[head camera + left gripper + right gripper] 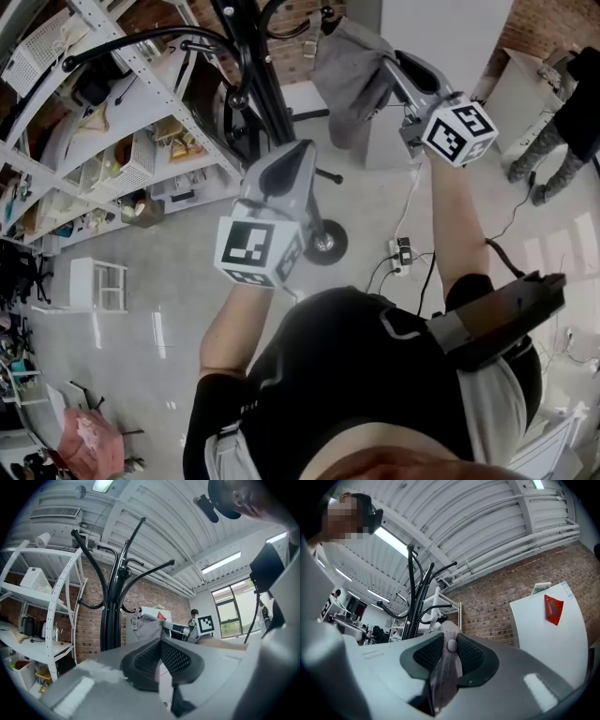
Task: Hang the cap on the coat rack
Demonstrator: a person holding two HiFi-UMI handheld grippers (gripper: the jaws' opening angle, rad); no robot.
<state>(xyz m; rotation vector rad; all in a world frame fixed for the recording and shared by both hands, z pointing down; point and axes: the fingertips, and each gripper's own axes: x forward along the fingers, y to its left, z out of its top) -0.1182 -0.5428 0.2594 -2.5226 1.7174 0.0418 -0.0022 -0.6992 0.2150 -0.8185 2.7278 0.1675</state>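
Right tool (pixel 451 645) grips grey cap (pixel 349 70) over glossy floor (pixel 178 281), facing brick wall (pixel 497 606).

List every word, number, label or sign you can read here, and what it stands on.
No readable text anywhere.
Black-and-white square patterns on the left gripper's white cube and the right gripper's white cube: codes, not words.
On the white panel, the red patch: too blurred to read.

The glossy grey floor (pixel 169 272) bears the coat rack (pixel 269 98), a white shelf unit (pixel 120 112) and a white stool (pixel 98 284). A power strip (pixel 403 253) lies near the rack's foot, with cables (pixel 429 277) trailing from it.
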